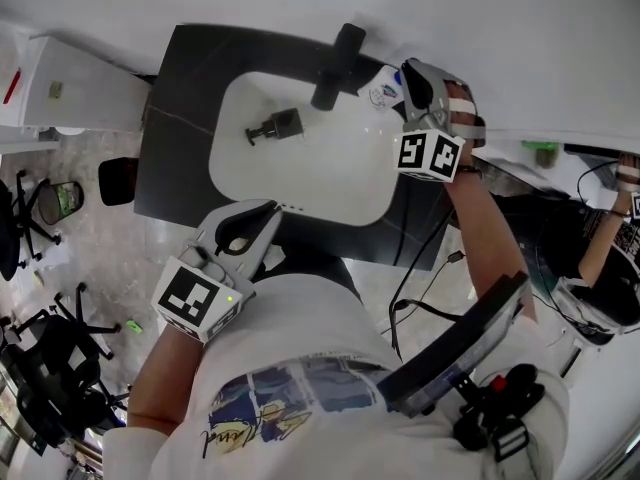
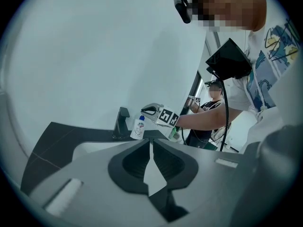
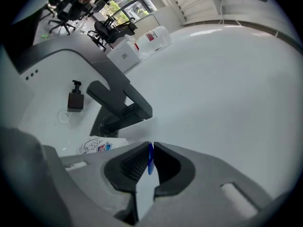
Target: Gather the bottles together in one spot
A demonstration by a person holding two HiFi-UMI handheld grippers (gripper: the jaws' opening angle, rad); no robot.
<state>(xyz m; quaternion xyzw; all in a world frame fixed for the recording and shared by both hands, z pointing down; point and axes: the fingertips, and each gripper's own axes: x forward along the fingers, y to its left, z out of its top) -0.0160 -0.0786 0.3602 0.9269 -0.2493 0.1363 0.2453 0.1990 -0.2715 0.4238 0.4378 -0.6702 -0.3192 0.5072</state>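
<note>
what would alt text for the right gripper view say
The right gripper is shut on the blue cap of a white labelled bottle. Beyond stand a black faucet and a white sink, with a dark pump bottle in it.

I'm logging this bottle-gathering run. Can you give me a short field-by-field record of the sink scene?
setting: white basin in a dark counter, black faucet at the back
right gripper: shut on the white bottle by its blue cap, beside the faucet
left gripper: shut, empty, near the basin's front rim
dark pump bottle: in the basin, no gripper on it
</note>
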